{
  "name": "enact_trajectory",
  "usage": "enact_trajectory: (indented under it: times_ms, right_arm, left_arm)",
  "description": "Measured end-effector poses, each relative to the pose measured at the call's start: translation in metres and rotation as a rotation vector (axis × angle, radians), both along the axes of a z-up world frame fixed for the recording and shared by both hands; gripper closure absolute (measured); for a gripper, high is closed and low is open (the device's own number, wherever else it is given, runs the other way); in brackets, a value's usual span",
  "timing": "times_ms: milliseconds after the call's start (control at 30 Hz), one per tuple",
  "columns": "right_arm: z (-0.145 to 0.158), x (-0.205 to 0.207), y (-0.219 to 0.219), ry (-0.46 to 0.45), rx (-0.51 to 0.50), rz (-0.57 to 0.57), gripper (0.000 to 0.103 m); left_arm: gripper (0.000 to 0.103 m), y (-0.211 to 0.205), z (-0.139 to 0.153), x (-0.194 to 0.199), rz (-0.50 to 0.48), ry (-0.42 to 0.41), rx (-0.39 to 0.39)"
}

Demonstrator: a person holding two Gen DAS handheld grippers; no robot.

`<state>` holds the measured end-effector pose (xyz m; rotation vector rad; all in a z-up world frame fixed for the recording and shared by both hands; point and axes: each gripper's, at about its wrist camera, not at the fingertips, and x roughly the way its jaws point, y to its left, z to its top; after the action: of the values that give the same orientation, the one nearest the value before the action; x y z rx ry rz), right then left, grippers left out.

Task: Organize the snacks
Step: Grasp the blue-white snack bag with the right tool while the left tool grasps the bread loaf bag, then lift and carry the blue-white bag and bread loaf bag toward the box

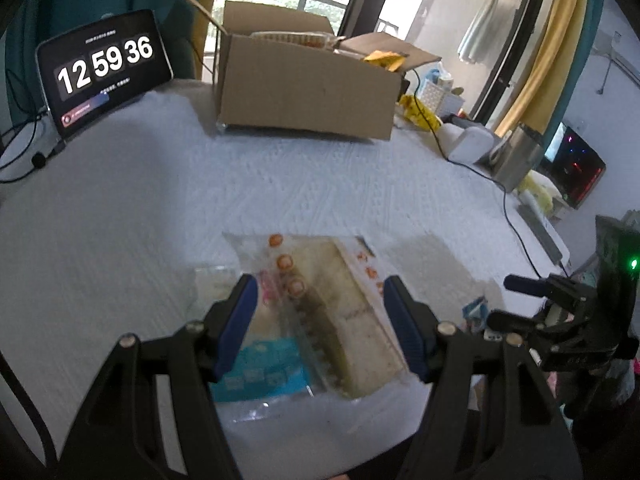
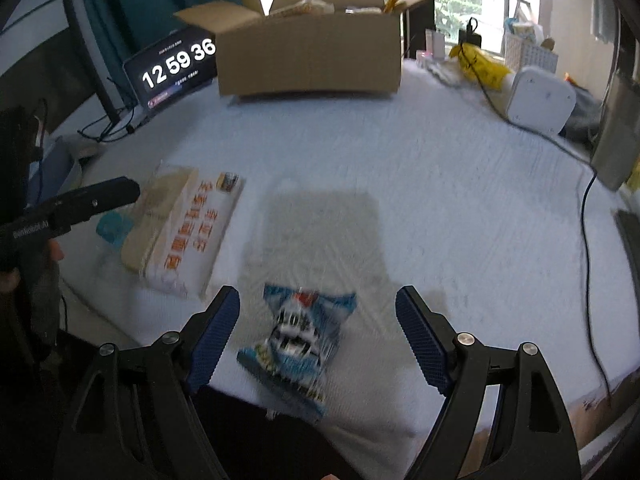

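A clear bag of sandwich bread (image 1: 332, 312) with orange print lies on the white tablecloth, between the fingers of my open left gripper (image 1: 320, 304); a blue label shows at its near end. The bag also shows in the right wrist view (image 2: 180, 236), with the left gripper's finger (image 2: 100, 196) above its left side. A small blue snack packet (image 2: 296, 336) lies near the table's front edge, between the fingers of my open right gripper (image 2: 318, 316). An open cardboard box (image 1: 308, 92) holding several snacks stands at the back; it also shows in the right wrist view (image 2: 312, 52).
A tablet clock (image 1: 104, 68) stands at the back left with cables beside it. A black cable (image 2: 584, 200) runs across the right side. A white device (image 2: 540, 100), yellow bags (image 2: 480, 64) and a white basket (image 2: 528, 54) crowd the back right. The right gripper shows in the left wrist view (image 1: 560, 312).
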<state>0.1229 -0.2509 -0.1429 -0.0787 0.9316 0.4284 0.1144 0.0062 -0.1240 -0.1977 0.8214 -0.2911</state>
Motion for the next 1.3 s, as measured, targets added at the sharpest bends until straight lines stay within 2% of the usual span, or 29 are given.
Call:
enact_trajectory:
  times_ms: [100,200,267,567,667,800,900,1100,1233,1300]
  right_arm:
    - [-0.009,-0.001,0.002,0.025,-0.002,0.001,0.027]
    - [-0.017,0.000,0.006,0.039,-0.021,0.012,0.049]
    - [-0.019,0.001,0.008,0.036,-0.024,0.023,0.053]
    - [-0.015,0.015,-0.004,0.007,0.003,0.021,0.057]
    - [-0.013,0.021,-0.010,-0.001,0.022,0.014,0.057]
    - [-0.012,0.030,-0.020,-0.004,0.049,0.010,0.057]
    - [-0.011,0.037,-0.026,-0.007,0.068,0.009,0.057]
    - [-0.008,0.049,-0.035,-0.022,0.090,0.008,0.058]
    - [-0.003,0.053,-0.037,-0.038,0.097,0.013,0.058]
    - [-0.001,0.055,-0.036,-0.046,0.097,0.015,0.058]
  left_arm:
    - [0.036,-0.004,-0.002,-0.001,-0.012,0.006,0.008]
    - [0.036,-0.010,-0.004,0.001,-0.033,0.014,0.020]
    - [0.036,-0.016,-0.008,0.003,-0.048,0.033,0.032]
    - [0.035,-0.054,-0.022,0.024,-0.104,0.110,0.127]
    - [0.023,-0.067,-0.024,0.030,-0.111,0.125,0.129]
    - [0.013,-0.085,-0.028,0.040,-0.109,0.152,0.168]
    - [0.009,-0.097,-0.033,0.048,-0.103,0.174,0.208]
    - [0.009,-0.109,-0.042,0.052,-0.087,0.178,0.268]
    - [0.011,-0.108,-0.042,0.052,-0.094,0.174,0.259]
    - [0.018,-0.105,-0.041,0.049,-0.097,0.165,0.254]
